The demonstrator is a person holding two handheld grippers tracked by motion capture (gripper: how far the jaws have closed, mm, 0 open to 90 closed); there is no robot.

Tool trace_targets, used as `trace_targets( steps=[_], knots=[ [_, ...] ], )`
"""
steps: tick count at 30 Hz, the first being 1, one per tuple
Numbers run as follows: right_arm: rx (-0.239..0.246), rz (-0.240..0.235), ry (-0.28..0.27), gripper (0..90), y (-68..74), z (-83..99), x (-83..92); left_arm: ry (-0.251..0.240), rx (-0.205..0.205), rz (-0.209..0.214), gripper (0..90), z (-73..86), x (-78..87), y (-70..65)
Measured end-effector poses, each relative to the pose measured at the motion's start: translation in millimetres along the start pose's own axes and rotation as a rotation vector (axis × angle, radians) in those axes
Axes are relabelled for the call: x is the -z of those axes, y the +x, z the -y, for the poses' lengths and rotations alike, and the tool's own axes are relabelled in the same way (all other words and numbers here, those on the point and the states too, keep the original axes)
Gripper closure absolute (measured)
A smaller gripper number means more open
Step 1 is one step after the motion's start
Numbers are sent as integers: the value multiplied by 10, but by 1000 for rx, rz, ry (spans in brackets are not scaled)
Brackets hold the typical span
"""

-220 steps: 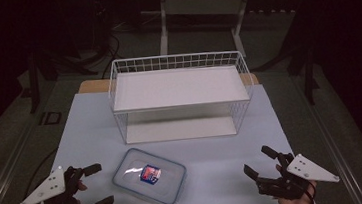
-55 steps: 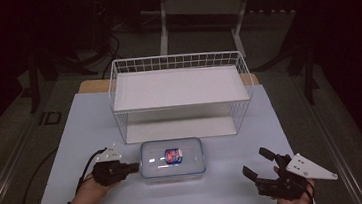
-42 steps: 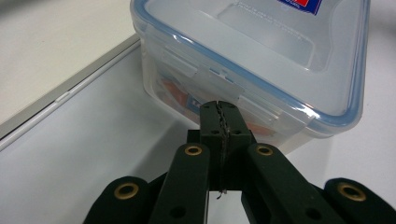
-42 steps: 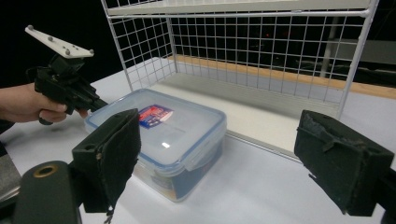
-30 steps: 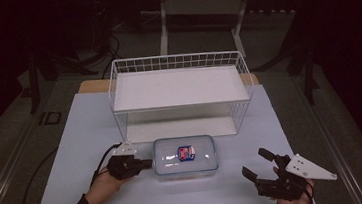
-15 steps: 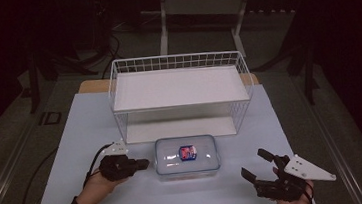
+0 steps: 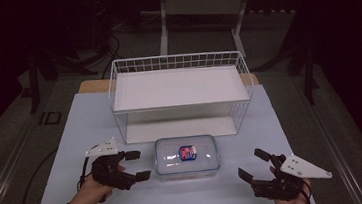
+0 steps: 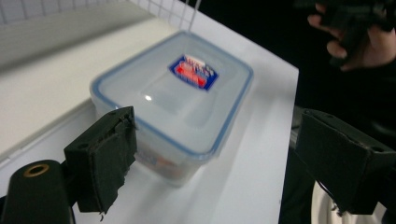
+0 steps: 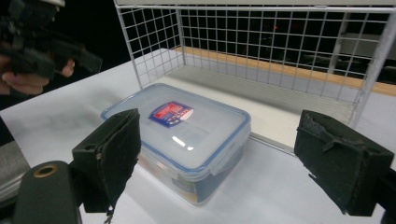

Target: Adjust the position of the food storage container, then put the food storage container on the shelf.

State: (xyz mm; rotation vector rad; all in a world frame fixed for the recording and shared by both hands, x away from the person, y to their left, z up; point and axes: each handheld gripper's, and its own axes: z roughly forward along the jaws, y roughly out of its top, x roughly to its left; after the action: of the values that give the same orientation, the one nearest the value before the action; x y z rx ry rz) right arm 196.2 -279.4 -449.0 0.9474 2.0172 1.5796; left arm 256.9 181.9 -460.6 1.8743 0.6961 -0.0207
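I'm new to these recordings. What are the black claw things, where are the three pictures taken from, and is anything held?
A person holds a two-jaw tool in each hand: left tool, right tool. One picture looks down from above the table. The other two come from cameras riding on each tool, looking along its black jaws. On the table lie a clear lidded container and, behind it, a white wire rack. Nothing is held: the left tool's jaws have just been opening, clear of the container, and the right tool is open too.
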Motion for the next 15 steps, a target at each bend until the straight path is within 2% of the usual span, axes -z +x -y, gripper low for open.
trace_targets(
  steps=[1, 2, 4, 6, 11, 13, 15],
  knots=[
    [4, 0, 0, 145, 4, -18, -7, 0, 0, 0, 94, 0, 0, 0],
    [7, -2, -6, 147, 6, -38, -13, -14, 23, 13, 55, -63, 7, -13],
    [11, -16, 1, 150, 1, -79, -44, -13, 28, 4, 17, -93, 6, -16],
    [15, -18, 13, 157, -2, -120, -83, -30, 51, -25, 17, -148, -28, -18],
    [5, -32, 22, 158, -33, -187, -190, -38, 78, -40, 17, -180, -119, 10],
    [-6, -50, 48, 157, -54, -231, -296, -33, 93, -36, 17, -192, -170, 38],
    [-15, -78, 57, 148, -84, -260, -372, -32, 106, -51, 17, -206, -208, 68]
  ],
)
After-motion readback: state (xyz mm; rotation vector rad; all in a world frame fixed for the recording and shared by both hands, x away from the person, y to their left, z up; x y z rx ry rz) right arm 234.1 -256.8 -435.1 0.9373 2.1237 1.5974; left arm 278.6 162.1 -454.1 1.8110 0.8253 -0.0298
